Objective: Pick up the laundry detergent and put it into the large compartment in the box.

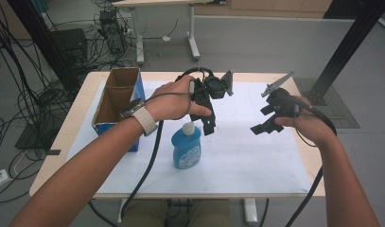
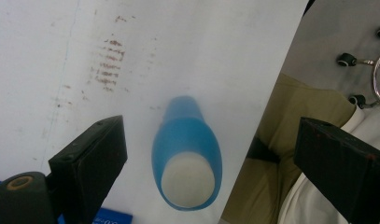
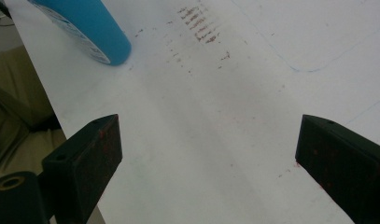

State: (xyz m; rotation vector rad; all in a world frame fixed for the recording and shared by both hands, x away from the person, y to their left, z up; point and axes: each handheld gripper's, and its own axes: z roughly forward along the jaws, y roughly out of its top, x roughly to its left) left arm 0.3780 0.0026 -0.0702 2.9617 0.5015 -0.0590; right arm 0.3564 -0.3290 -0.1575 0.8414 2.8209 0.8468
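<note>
A blue bottle with a white cap stands upright on the white sheet near the table's middle front. My left gripper hangs just above and behind the cap, pointing down. In the left gripper view the bottle is seen from above, its white cap between the wide-apart jaws and touching neither. My right gripper hovers over the sheet to the right of the bottle, open with nothing between its jaws. The right gripper view catches the bottle's base at the top left.
An open cardboard box with blue sides stands at the table's left, close to the left forearm. Brown scuff marks dot the sheet. Black cables trail from both grippers over the table's front edge. A table leg and frame posts stand beyond.
</note>
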